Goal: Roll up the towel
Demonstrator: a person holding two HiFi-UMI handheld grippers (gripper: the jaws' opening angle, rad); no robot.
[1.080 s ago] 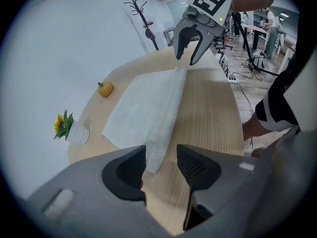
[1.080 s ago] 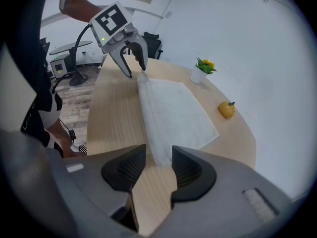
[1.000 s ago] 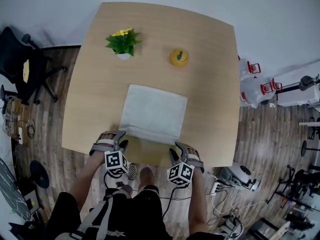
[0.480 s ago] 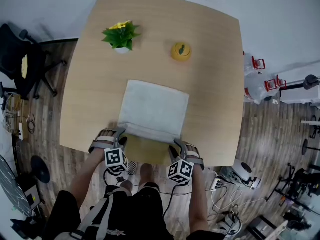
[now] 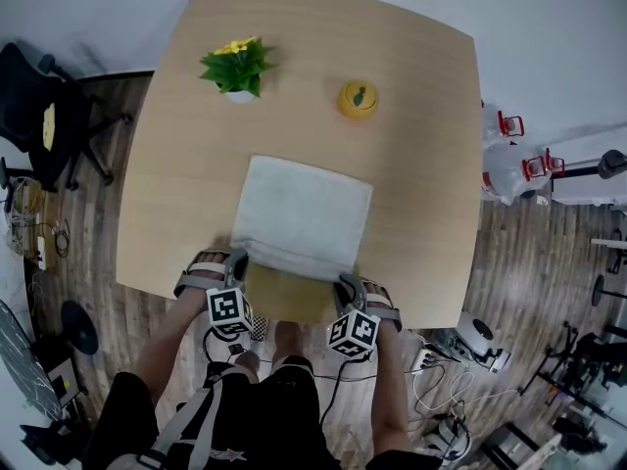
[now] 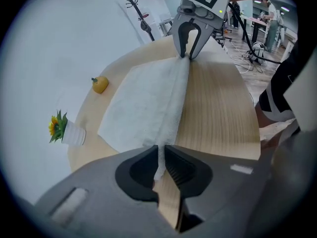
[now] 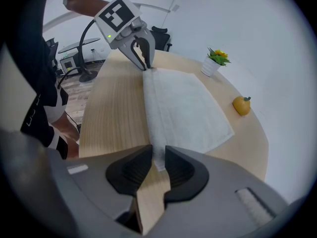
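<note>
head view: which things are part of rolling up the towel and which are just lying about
In the job: towel; left gripper and right gripper, whose jaws have just been closing with its near edge between them.
Lying about: potted plant; yellow fruit.

**Inventory, by count**

- Table, light wood, squarish top with rounded corners (image 5: 421, 213): 1.
- Towel, white terry cloth, rectangular (image 5: 306, 211): 1.
- Potted plant, green leaves and yellow flowers, small white pot (image 5: 236, 69): 1.
- Fruit-shaped ornament, yellow, round, green leaf on top (image 5: 359, 99): 1.
- Handheld grey two-jaw grippers: 2, namely the left gripper (image 5: 238, 260) and the right gripper (image 5: 345, 284). The jaws of each have just been closing, with the towel's near edge between them.
- Black-and-white marker cubes: 2, one per gripper.
- Office chair, black, wheeled base (image 5: 44, 116): 1.
- White containers with red handles (image 5: 495, 130), on the floor: 2.
- Coat stand, dark, branched (image 6: 144, 24): 1.
</note>
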